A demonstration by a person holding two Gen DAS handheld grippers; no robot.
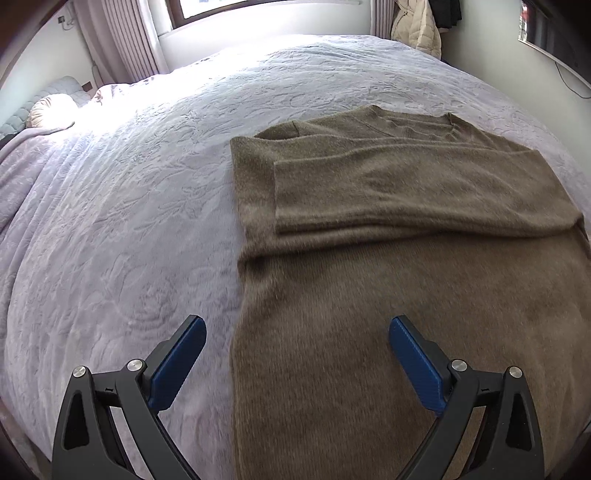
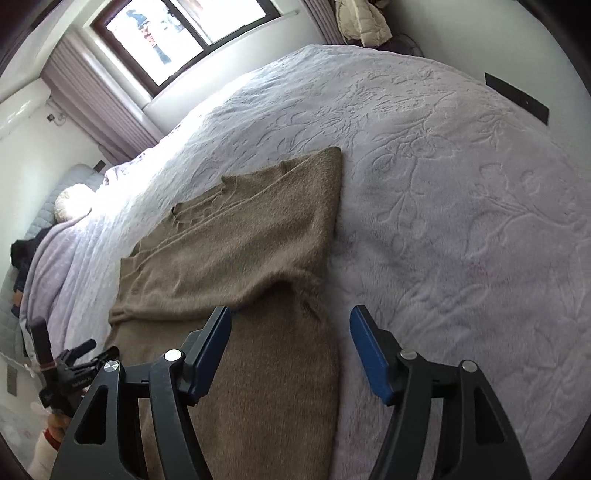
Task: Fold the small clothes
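Note:
A brown knit sweater [image 1: 388, 258] lies flat on the lavender bedspread [image 1: 129, 221], with its sleeves folded across the chest. My left gripper [image 1: 297, 325] is open and empty, straddling the sweater's left edge near the hem. In the right wrist view the sweater [image 2: 236, 251] runs from the near edge toward the far left. My right gripper [image 2: 290, 314] is open and empty over the sweater's right edge, below the folded sleeve. The left gripper [image 2: 77, 358] shows at the lower left of the right wrist view.
The bedspread [image 2: 461, 221] stretches to the right of the sweater. Pillows [image 1: 51, 110] lie at the head of the bed on the left. A window with curtains [image 2: 177, 33] stands behind the bed. A cream jacket [image 1: 417, 29] hangs at the back right.

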